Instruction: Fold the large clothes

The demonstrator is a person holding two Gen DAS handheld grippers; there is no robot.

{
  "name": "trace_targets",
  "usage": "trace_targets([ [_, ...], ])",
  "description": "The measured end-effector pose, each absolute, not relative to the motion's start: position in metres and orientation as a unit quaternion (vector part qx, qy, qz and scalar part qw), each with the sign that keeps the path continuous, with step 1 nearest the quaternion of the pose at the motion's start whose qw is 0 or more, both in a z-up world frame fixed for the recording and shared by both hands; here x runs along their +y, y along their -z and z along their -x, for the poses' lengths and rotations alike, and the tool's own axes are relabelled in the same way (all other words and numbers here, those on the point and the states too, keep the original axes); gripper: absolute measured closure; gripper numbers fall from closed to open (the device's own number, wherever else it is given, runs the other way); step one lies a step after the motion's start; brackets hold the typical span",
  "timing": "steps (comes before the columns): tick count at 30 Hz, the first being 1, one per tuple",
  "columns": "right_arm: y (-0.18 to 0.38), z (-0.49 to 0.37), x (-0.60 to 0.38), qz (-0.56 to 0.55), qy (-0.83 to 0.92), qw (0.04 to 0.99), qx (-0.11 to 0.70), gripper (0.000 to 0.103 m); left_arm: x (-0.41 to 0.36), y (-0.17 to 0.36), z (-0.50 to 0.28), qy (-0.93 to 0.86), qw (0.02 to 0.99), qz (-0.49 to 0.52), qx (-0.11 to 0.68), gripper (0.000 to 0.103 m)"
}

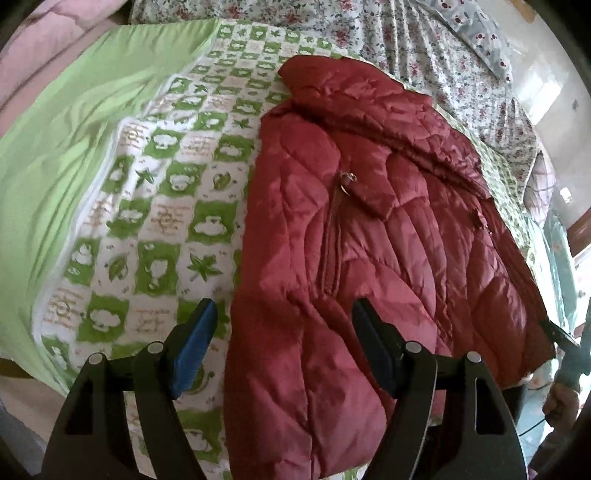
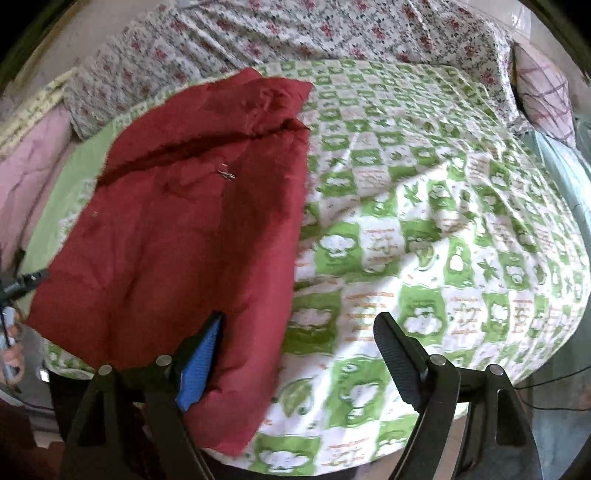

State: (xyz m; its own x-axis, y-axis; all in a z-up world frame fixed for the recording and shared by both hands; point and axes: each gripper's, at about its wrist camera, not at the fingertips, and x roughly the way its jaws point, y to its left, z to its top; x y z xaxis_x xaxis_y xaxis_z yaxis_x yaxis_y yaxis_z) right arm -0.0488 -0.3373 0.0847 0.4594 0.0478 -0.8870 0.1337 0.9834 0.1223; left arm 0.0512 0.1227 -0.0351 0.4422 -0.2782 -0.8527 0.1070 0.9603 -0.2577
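Left wrist view: left gripper point(image 1: 282, 334), jaws apart and empty, hovers at the hem of the quilted red puffer jacket point(image 1: 369, 229), spread on a green-and-white checked quilt point(image 1: 159, 206); right gripper point(image 2: 299, 350), likewise apart, hovers off the jacket's right edge, probably poised for a fold.

Bed covered by green-and-white checked quilt point(image 2: 424, 206); floral sheet point(image 2: 295, 33) beyond it. Pink bedding point(image 1: 40, 55) beside plain green cover point(image 1: 74, 122). Plaid pillow point(image 2: 543, 88) at far corner. Bright daylight.

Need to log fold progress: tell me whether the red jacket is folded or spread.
Partly folded: the red jacket lies on the green quilt, one layer doubled over its front.
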Motion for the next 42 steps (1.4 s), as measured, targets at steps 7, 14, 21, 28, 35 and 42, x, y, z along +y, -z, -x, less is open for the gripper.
trace_targets([
  [7,-0.067,0.048,-0.322,-0.14,-0.041,0.836,0.53,0.033,0.119,0.049,-0.043,0.133,0.83,0.09,0.534,0.028],
  [14,-0.068,0.068,-0.344,-0.194,-0.068,0.833,0.514,0.078,0.122,0.062,-0.03,0.147,0.827,0.091,0.534,0.028],
  [21,-0.067,0.072,-0.345,-0.215,-0.077,0.837,0.497,0.076,0.121,0.063,-0.025,0.161,0.835,0.081,0.52,0.028],
  [28,-0.067,0.074,-0.339,-0.226,-0.079,0.843,0.483,0.063,0.121,0.065,-0.023,0.173,0.835,0.09,0.514,0.028],
  [35,-0.066,0.078,-0.34,-0.223,-0.075,0.847,0.476,0.075,0.118,0.058,-0.014,0.188,0.846,0.076,0.494,0.068],
  [42,-0.069,0.085,-0.353,-0.252,-0.091,0.847,0.459,0.081,0.131,0.045,-0.01,0.212,0.844,0.115,0.478,0.082],
])
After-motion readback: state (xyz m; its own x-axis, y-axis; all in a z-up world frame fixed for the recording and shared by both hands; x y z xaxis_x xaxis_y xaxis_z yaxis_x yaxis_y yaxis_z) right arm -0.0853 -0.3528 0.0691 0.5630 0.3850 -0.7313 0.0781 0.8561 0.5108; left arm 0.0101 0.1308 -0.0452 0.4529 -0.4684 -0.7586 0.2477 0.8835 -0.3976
